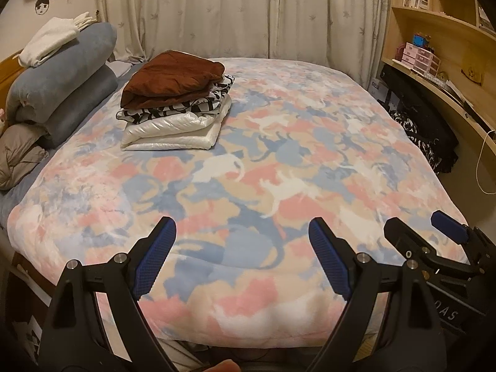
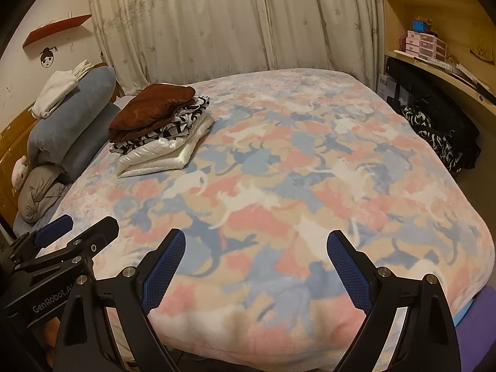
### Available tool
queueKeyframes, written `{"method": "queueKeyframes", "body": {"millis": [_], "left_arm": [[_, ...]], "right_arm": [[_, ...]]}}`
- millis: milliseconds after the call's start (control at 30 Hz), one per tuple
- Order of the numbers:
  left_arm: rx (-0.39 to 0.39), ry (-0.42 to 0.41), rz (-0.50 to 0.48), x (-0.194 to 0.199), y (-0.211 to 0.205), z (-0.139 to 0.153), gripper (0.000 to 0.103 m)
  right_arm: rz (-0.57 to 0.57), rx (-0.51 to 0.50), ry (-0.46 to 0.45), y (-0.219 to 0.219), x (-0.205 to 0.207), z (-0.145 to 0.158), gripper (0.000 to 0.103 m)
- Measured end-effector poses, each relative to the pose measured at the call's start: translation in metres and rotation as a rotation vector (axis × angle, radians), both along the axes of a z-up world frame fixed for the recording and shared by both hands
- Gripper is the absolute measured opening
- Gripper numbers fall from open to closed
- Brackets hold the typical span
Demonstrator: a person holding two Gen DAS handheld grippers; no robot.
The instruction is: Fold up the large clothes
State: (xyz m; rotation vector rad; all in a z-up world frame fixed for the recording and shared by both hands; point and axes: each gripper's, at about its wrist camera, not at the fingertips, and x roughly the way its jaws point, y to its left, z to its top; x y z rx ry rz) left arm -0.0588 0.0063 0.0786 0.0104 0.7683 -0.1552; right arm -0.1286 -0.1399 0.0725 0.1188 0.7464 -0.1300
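Hanging above the near edge of the bed, the left gripper has its blue-padded jaws spread wide with nothing between them, only the patterned blanket showing through the gap. Just to its right, the right gripper is likewise spread wide and holds nothing; both point down at a slant toward the bedding. Each tool appears at the edge of the other's view, side by side and apart.

Beyond the jaws, the blanket, printed in pink, blue, beige and white animal shapes, covers the whole bed and lies flat. On its far left part sits a stack of folded clothes: a brown garment on top, a black-and-white patterned piece under it, and a glossy white padded item at the bottom.

Left of the stack, rolled blue-grey bedding is piled at the headboard, with a folded white cloth resting on top and a grey-brown bundle below. Cream curtains hang behind the bed. A wooden shelf unit stands to the right, with dark patterned fabric heaped beneath it.
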Motion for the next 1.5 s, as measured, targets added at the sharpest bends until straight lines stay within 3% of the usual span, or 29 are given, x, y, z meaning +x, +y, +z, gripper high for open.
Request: {"method": "queueKeyframes", "body": {"millis": [1500], "left_arm": [[0.033,0.014,0.026,-0.002,-0.003,-0.008,0.086]], "right_arm": [[-0.005,-0.002,0.011,-0.012,0.003,-0.008,0.094]]}}
